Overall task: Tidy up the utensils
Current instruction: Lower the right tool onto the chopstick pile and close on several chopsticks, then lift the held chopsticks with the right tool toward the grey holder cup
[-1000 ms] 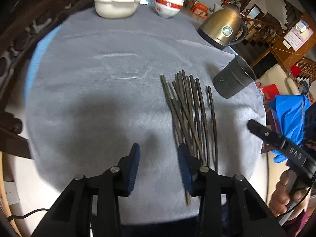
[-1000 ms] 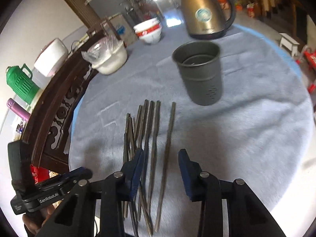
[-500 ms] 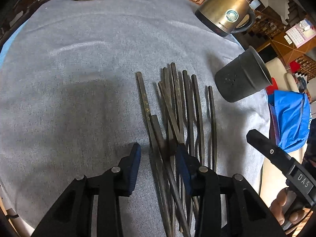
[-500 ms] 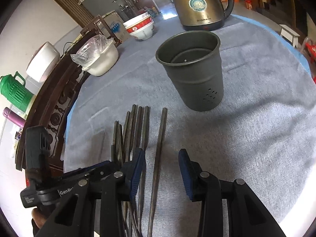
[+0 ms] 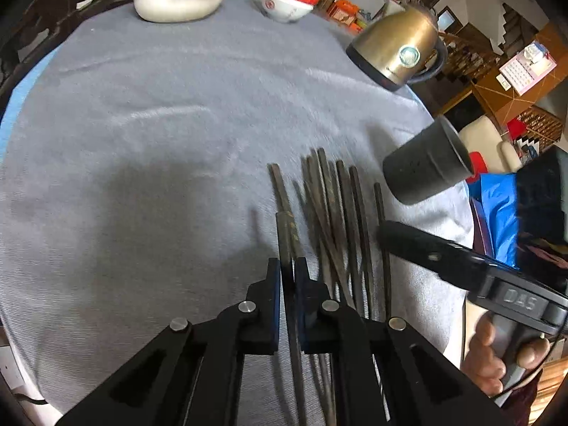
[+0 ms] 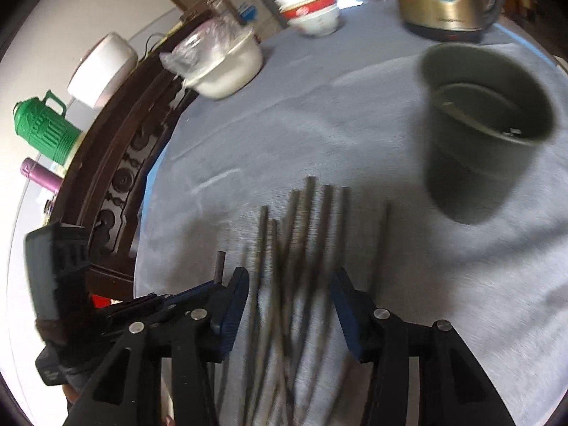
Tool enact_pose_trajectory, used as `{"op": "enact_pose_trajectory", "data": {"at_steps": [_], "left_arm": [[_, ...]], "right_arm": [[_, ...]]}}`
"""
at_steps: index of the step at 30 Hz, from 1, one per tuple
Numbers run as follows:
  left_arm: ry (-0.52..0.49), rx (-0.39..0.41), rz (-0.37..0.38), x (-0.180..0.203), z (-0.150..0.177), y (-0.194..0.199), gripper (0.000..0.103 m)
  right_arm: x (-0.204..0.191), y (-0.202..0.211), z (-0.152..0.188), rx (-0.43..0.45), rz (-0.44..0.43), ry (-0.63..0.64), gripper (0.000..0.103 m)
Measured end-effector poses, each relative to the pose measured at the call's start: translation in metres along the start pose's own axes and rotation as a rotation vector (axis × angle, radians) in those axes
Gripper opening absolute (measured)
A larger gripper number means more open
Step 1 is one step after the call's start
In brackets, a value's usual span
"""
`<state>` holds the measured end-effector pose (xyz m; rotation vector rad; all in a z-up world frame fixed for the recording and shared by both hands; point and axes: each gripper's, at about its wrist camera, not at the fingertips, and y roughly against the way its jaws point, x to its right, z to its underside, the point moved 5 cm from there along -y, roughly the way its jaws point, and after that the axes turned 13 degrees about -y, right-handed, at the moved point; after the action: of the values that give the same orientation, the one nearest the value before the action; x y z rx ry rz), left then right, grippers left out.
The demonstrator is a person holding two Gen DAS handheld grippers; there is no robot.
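So your left gripper [image 5: 287, 273] has its jaws closed on one dark chopstick [image 5: 284, 227], picked from the edge of the pile farthest from the grey holder cup [image 5: 426, 170]. The stick runs between the pads and pokes out ahead of them, its far end apparently just clear of the cloth, though the blur makes that hard to confirm. Your right gripper [image 6: 289, 301] has its jaws opening, straddling several of the chopsticks [image 6: 312, 234] without pressing on any of them, on the side of the pile nearer the cup.

As for progress, you are near the start. The rest of the chopsticks lie loose in a fanned bundle on the grey-covered desk [image 5: 159, 142], just beside the holder cup, which stands upright. From the right wrist view, its inside looks empty apart from the bottom rim. So nothing appears sorted yet: one stick is in hand, and the whole remaining bundle is left to gather and drop into the cup. The gold kettle [image 5: 397, 49] beyond the cup and the bowls farther off play no part.
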<state>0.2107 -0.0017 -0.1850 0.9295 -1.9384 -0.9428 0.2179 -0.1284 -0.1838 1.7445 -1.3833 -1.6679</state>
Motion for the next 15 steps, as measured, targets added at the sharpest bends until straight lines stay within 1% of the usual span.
{"op": "enact_pose_trajectory", "data": {"at_steps": [4,7,9,10,11,12,13,15], "left_arm": [[0.011,0.013,-0.009,-0.013,0.001,0.011,0.007],[0.016,0.022,-0.015,-0.018,0.001,0.02,0.007],[0.019,0.03,-0.02,-0.019,-0.001,0.026,0.007],[0.019,0.034,-0.023,-0.019,-0.002,0.029,0.007],[0.02,0.039,-0.026,-0.02,-0.002,0.033,0.007],[0.02,0.044,-0.029,-0.019,-0.004,0.035,0.007],[0.023,0.05,-0.031,-0.019,-0.005,0.038,0.007],[0.026,0.058,-0.035,-0.019,-0.005,0.045,0.007]], "right_arm": [[-0.011,-0.024,0.0,-0.039,0.057,0.035,0.052],[-0.013,-0.036,0.0,-0.045,0.133,0.069,0.052],[-0.017,-0.042,0.001,-0.055,0.179,0.101,0.05],[-0.017,-0.045,0.002,-0.059,0.206,0.112,0.04],[-0.016,-0.047,0.004,-0.067,0.221,0.123,0.034],[-0.015,-0.048,0.004,-0.072,0.227,0.129,0.028],[-0.014,-0.046,0.004,-0.068,0.219,0.124,0.02],[-0.013,-0.041,0.002,-0.055,0.205,0.114,0.011]]}}
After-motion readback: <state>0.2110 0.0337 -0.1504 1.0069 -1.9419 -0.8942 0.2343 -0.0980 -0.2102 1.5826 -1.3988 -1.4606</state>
